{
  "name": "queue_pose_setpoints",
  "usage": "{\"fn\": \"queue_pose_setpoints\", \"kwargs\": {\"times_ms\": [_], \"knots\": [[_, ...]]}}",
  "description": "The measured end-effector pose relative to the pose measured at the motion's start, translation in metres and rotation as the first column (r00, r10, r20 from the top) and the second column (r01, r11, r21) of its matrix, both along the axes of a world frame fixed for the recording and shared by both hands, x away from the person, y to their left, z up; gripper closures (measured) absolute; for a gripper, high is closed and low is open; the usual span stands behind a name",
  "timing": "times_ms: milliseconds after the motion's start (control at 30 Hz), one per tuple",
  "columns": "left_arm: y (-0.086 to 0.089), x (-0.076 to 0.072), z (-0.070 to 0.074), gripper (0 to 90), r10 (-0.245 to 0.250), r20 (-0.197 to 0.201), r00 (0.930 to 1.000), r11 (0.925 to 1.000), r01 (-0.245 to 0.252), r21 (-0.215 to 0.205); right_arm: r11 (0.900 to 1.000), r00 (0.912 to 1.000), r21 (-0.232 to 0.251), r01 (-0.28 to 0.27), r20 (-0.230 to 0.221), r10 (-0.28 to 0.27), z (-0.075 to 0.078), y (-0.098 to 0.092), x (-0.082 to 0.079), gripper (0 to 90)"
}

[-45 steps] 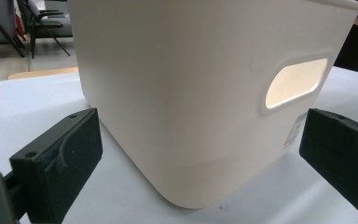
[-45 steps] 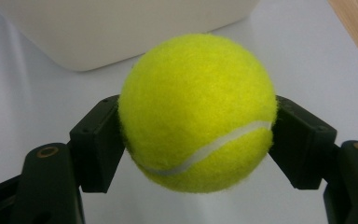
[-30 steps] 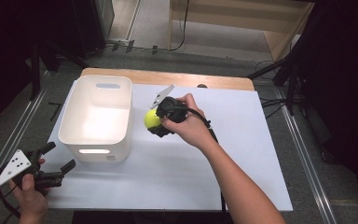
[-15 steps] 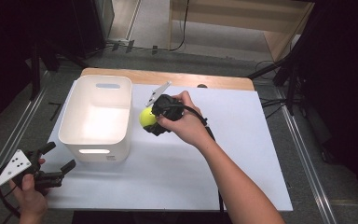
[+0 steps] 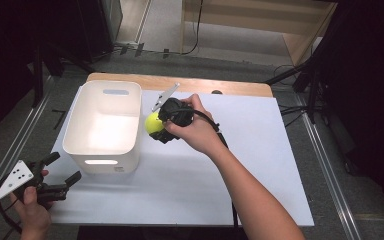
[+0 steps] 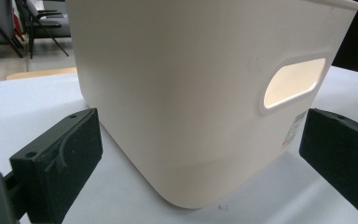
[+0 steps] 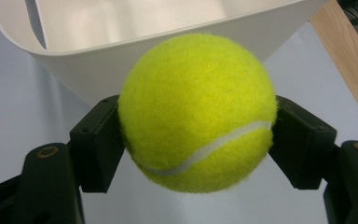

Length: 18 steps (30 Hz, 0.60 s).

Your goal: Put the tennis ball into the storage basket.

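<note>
Between the black pads of the right gripper (image 7: 196,140) we find a yellow tennis ball (image 7: 198,112), pinched on both sides at its widest part and lifted off the white table (image 5: 260,165). From the high view, that ball (image 5: 153,123) sits just beside the right wall of the white bin (image 5: 102,125), at about rim height, not yet over the opening. We judge the step in hand to be the carry: the ball is gripped and raised, and the drop into the bin is not yet made.

The next move, in our judgement, calls for a short travel to the left so the ball clears the rim, then a spreading of the jaws once it hangs over the bin's bare floor. The rim is the hazard; a low pass could knock the bin or dislodge the ball.

The right hand (image 5: 195,131) reaches in from the near right, forearm running diagonally across the table, gripper pointing left toward the bin.

At the near left corner, the left gripper (image 5: 62,172) is held low with its jaws spread wide and nothing between them. It faces the bin's near corner (image 6: 205,93), close to it and apart from it.
</note>
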<state>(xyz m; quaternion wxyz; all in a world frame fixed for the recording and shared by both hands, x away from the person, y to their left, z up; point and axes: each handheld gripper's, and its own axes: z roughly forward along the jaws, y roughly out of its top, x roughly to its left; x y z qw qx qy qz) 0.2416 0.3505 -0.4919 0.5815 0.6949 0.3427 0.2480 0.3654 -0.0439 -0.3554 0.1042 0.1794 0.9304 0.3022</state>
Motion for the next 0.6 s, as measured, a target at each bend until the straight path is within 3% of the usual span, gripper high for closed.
{"fn": "queue_pose_setpoints", "kwargs": {"times_ms": [600], "knots": [[0.000,0.000,0.000,0.0,-0.005,0.001,1.0000,1.0000,0.005,0.002,1.000,0.9996,0.015,-0.024,0.014,0.023,0.011,0.012,-0.001,24.5]]}}
